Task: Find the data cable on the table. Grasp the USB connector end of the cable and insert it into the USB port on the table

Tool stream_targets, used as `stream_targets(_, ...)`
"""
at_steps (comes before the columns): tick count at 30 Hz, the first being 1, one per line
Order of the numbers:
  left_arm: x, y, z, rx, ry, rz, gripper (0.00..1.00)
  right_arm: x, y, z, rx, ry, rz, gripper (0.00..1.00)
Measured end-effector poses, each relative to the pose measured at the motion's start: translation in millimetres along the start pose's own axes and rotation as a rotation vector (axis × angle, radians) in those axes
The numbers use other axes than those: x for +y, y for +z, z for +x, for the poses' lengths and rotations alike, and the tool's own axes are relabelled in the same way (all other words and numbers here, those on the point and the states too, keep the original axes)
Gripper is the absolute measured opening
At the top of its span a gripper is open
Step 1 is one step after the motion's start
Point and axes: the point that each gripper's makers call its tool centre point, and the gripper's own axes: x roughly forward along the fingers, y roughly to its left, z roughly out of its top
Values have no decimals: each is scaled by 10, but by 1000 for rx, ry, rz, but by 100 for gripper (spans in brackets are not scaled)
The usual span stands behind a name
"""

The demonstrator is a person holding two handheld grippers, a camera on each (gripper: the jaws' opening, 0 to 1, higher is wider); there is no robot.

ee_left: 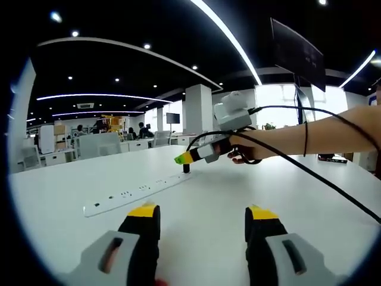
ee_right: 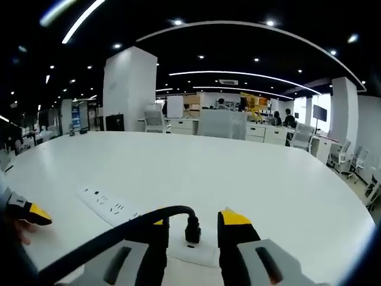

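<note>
Both right gripper [ee_right: 195, 218] jaws flank USB connector [ee_right: 192, 230] — upright in power strip [ee_right: 110, 202].

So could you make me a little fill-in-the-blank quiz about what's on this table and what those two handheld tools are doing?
1. The long power strip lying on the table is ___ in colour.
2. The cable ending in the connector between the right gripper's fingers is ___ in colour.
3. The left gripper has its fingers ___, with nothing between them.

Missing words: white; black; open.
</note>
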Motion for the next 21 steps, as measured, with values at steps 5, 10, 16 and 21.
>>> stream_targets(5, 1, 9, -8, -4, 4, -4, 58, -6, 56, -61, -17, 7, -7, 38)
stream_targets(10, -16, 42, -20, -16, 4, -13, 59, 9, 98, -168, -42, 11, 1, 42)
stream_targets(16, -10, 72, -31, -28, 10, -22, 62, 39, 109, -268, -61, 18, 2, 47)
stream_targets(21, 18, 94, -37, -41, 19, -33, 65, 105, 76, -372, -72, 34, -3, 52)
